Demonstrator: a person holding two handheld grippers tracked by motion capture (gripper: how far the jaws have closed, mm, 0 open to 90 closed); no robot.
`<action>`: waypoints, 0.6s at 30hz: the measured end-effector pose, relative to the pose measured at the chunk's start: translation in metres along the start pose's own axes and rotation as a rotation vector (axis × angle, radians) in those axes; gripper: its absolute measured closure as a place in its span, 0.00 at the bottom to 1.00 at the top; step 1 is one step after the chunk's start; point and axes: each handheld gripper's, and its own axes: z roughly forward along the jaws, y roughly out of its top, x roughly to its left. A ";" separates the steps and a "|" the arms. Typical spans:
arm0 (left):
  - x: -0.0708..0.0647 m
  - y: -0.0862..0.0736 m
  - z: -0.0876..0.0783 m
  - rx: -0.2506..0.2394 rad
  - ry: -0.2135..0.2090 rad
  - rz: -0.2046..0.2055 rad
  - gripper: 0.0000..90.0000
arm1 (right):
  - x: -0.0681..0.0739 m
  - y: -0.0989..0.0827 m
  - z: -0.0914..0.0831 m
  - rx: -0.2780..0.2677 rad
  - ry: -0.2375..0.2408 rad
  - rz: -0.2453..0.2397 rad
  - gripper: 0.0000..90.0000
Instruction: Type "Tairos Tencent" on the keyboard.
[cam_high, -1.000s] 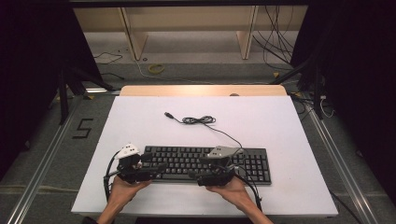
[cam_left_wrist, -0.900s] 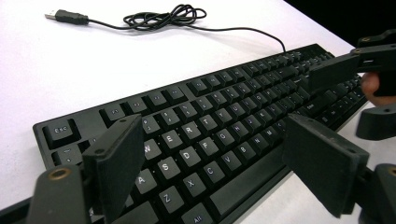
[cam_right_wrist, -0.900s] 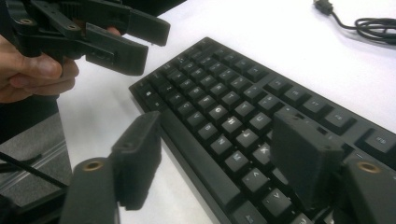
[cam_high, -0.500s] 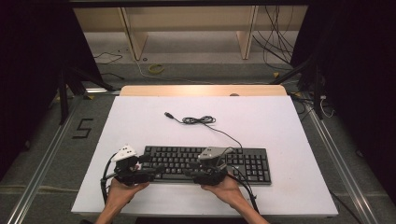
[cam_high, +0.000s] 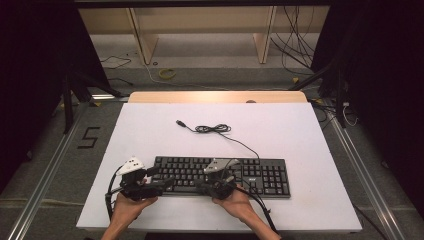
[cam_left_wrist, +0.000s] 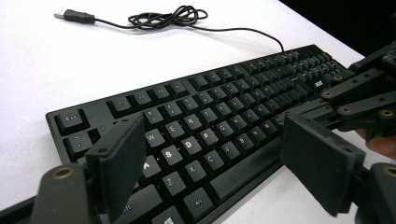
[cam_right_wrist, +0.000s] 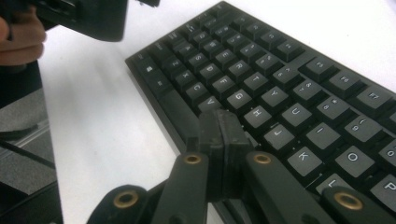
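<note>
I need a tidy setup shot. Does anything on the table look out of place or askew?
Only the keyboard's cable: it lies loosely bunched behind it, its USB plug unconnected on the white table. The keyboard itself sits square and looks undamaged.

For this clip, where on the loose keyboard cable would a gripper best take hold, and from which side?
Probably the USB plug at the cable's free end: it is rigid and lies flat on the white table, apart from the coiled bundle. Come from above, fingers closing across its narrow sides. The coil is slack and would likely deform. The keyboard sits nearer the person.
</note>
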 end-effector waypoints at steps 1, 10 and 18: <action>0.000 0.000 0.000 0.000 -0.001 0.001 0.25 | 0.000 0.000 0.002 0.002 -0.001 -0.003 1.00; -0.001 -0.001 -0.002 0.002 -0.004 0.001 0.25 | 0.001 -0.002 0.010 0.028 -0.003 -0.012 1.00; -0.001 -0.002 -0.002 0.003 -0.004 0.003 0.25 | 0.000 -0.003 0.014 0.034 -0.008 -0.016 1.00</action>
